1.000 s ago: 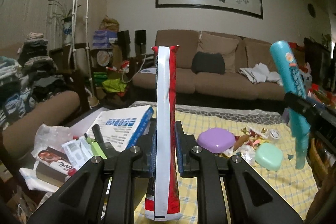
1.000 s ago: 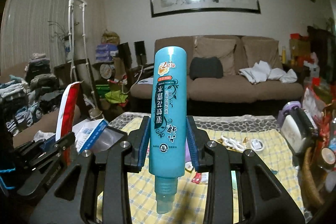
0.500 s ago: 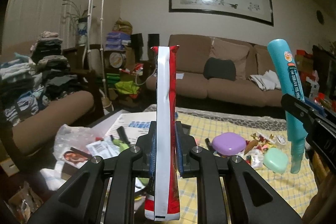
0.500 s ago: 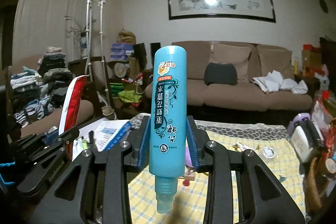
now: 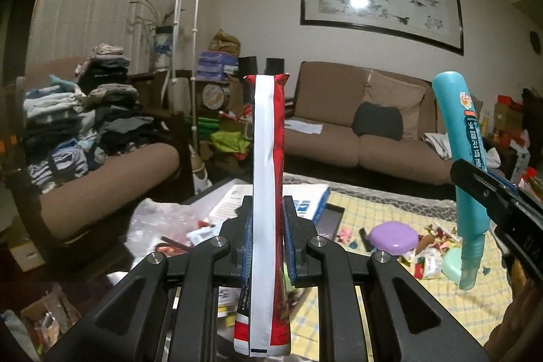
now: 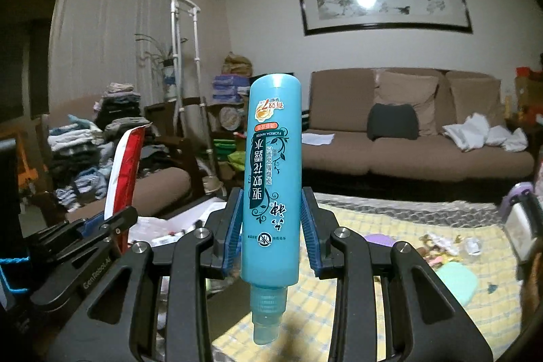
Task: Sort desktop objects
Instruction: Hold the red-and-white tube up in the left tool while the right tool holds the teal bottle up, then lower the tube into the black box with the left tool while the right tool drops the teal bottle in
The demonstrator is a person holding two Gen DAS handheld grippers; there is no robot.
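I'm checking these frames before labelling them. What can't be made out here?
- Left wrist view: the table directly ahead, hidden by the red and white packet in the left gripper.
- Left wrist view: the small wrappers are too small to identify.
- Right wrist view: the table's near part, behind the teal bottle in the right gripper.

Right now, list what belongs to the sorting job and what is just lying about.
In hand:
- red and white packet, left hand-held gripper
- teal bottle, right hand-held gripper

Lying about:
- sofa
- clothes pile
- framed painting
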